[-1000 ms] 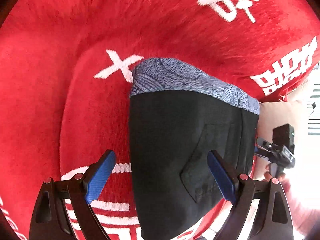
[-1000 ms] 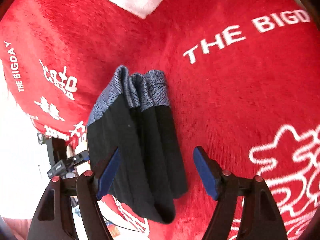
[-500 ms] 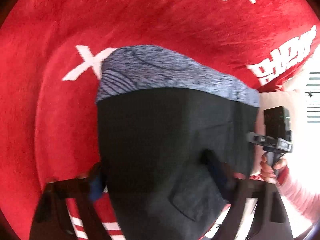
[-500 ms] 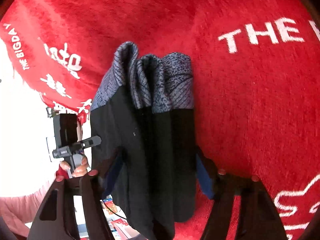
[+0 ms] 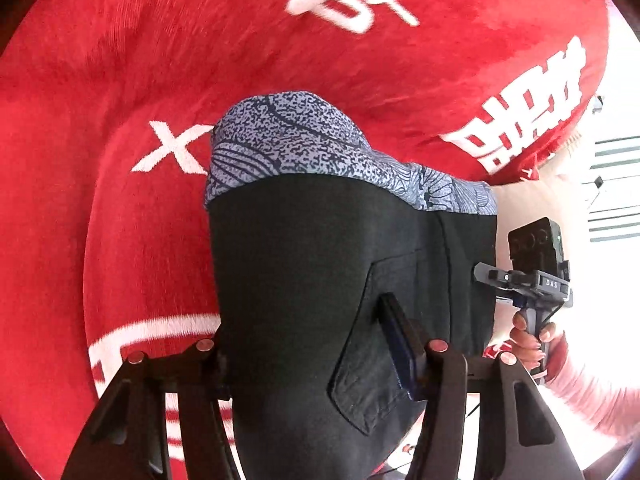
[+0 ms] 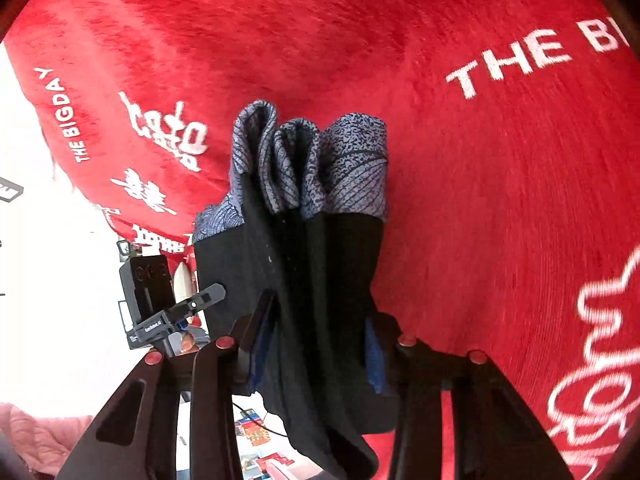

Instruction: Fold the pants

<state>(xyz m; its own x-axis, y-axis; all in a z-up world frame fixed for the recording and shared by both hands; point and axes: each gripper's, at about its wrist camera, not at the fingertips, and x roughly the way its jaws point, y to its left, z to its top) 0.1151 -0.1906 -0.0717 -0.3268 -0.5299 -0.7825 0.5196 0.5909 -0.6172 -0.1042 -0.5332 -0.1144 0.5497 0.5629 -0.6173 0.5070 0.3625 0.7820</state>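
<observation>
**Both tools clamped on the folded pants, over the red blanket**

Red blanket (image 5: pixel 120 220): plush, with white lettering, fills nearly all of both views. In my right wrist view it (image 6: pixel 500 200) reads "THE BIGDAY" at the left edge and "THE B…" at upper right. What lies under it I cannot tell.

Pants (image 5: pixel 304 280): black, with a blue-grey patterned band at the far end. In the left wrist view they run from the bottom centre of the frame up to the middle, a patch pocket showing at lower right of centre. In the right wrist view the pants (image 6: pixel 320 272) show as several stacked folds, the patterned band bunched into three lobes at the centre of the frame. The near end hangs down past my fingers at bottom centre. Whether the far end touches the blanket I cannot tell.

Left tool (image 5: pixel 308 344): closed on the pants. Fabric fills the gap; the right finger presses against the pocket and the left finger is mostly hidden behind the cloth edge.

Right tool (image 6: pixel 316 344): also gripping the pants, blue pads (image 6: pixel 374 360) tight against both sides of the folded stack.

Each view catches the other tool at the edge: right tool (image 5: pixel 532 276) at mid right, left tool (image 6: pixel 160 304) at lower left.
</observation>
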